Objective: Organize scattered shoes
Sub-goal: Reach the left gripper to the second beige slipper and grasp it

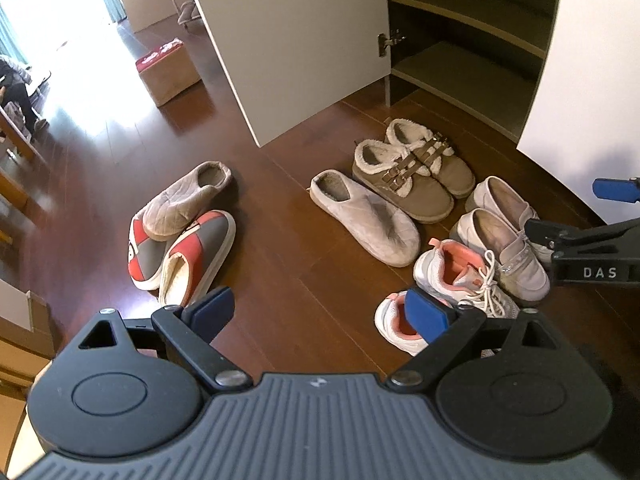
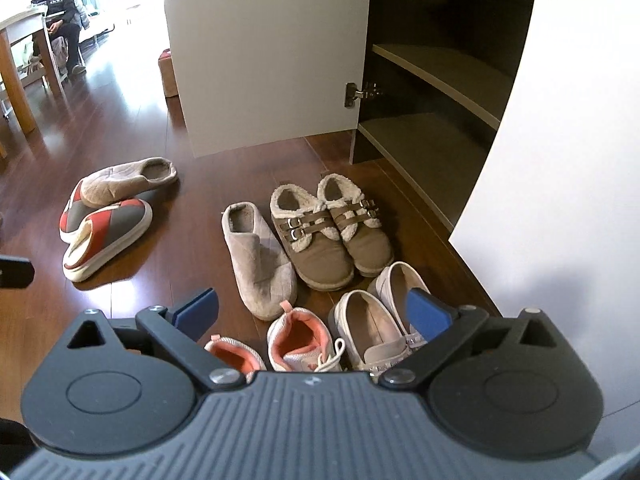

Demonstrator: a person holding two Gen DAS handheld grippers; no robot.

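Shoes lie on the dark wood floor. A brown fur-lined buckle pair (image 1: 416, 168) (image 2: 328, 228) stands side by side near the open cabinet (image 1: 464, 44) (image 2: 436, 92). Beside it lies one beige slipper (image 1: 366, 216) (image 2: 256, 256). Its mate (image 1: 188, 200) (image 2: 128, 180) rests on a red-and-grey slipper pair (image 1: 192, 256) (image 2: 104, 236) at the left. Pale loafers (image 1: 504, 236) (image 2: 376, 320) and white-and-pink sneakers (image 1: 452, 276) (image 2: 296, 344) sit nearest. My left gripper (image 1: 320, 312) is open above the floor, holding nothing. My right gripper (image 2: 312, 312) is open and empty above the sneakers and loafers.
The cabinet's white doors (image 1: 296, 40) (image 2: 560, 160) stand open on both sides, showing bare shelves. A small stool (image 1: 168, 68) stands on the floor behind. A person (image 2: 60, 20) sits at a wooden table (image 2: 16, 60) far left. Cardboard boxes (image 1: 24, 320) lie at the left edge.
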